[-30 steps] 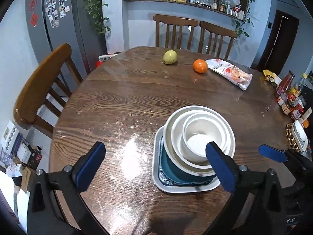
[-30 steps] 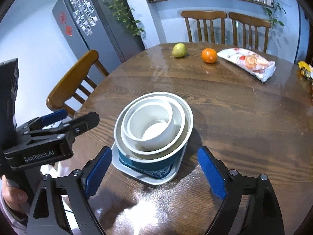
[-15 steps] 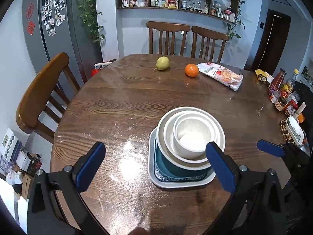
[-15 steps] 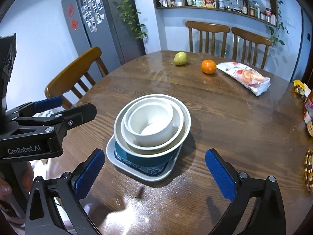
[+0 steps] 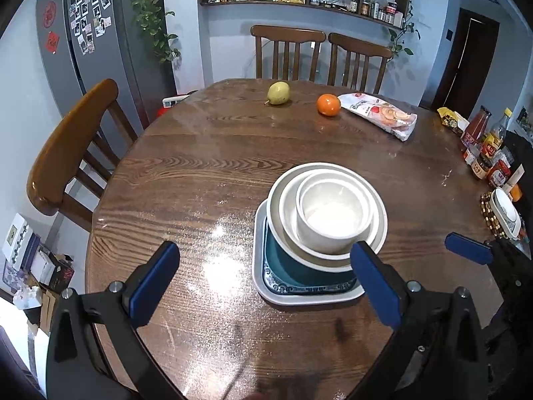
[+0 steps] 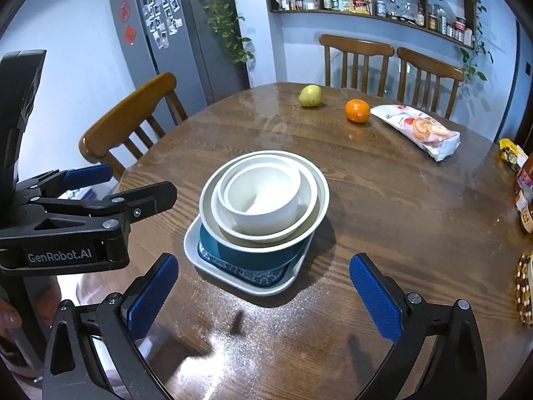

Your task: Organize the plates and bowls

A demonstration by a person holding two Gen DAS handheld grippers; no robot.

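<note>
Pear (image 5: pixel 278 92), orange (image 5: pixel 328 104), snack bag (image 5: pixel 379 115) on table (image 5: pixel 200 166).

Beyond the fingers, one stack of dishes: three white bowls (image 5: pixel 333 215) nested inside one teal bowl (image 5: pixel 299 266), all on one square white plate (image 5: pixel 263 286). Farther beyond lie one pear (image 5: pixel 278 93), one orange (image 5: pixel 328 105) and one snack bag (image 5: pixel 379 115). Three wooden chairs (image 5: pixel 66 153) surround the tabletop (image 5: pixel 200 173).

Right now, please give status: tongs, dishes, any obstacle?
Left tongs open, empty. Right tongs open, empty. Bowls nested on square plate, untouched. Nothing between tongs and stack.
</note>
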